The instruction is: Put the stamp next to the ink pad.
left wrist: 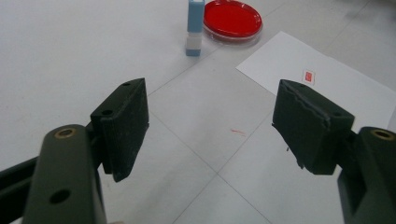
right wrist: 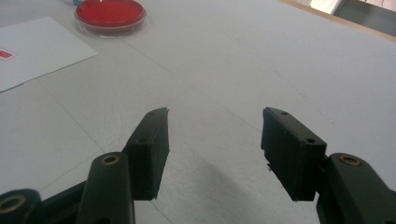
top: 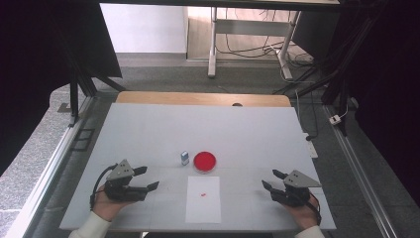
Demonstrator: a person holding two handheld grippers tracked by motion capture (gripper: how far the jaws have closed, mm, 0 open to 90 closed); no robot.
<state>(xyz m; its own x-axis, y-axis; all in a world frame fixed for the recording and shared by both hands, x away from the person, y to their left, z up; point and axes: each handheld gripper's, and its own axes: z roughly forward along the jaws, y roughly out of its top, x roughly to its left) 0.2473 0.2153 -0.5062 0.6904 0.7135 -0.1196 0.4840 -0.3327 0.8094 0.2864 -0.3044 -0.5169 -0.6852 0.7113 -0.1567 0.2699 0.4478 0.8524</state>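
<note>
Right now both grippers are resting low over the white table (top: 148,129), one at each near corner, and neither is holding anything. The left gripper (top: 147,178) is standing with its jaws spread wide and nothing but bare tabletop between them, and it is pointing toward the small blue-and-white stamp (top: 184,157) that is standing upright just beside the round red ink pad (top: 204,162), a little beyond the far edge of the white sheet of paper (top: 203,199). The right gripper (top: 271,180) is sitting well apart from all of this with its jaws also parted and empty, aimed loosely toward the pad. A small red mark (top: 203,194) is already showing on the sheet. Judging from this layout, the step in hand is the left gripper's reach for the stamp, and doing it well is mostly a matter of alignment: the stamp is narrow and tall, so it is likely to tip if one pad arrives before the other. Coming in level, with the stamp centred in the gap, and closing on its upper body rather than near the base should be keeping it upright. The pad is so close that the nearer jaw is needing to slip between the two without nudging the dish.
</note>
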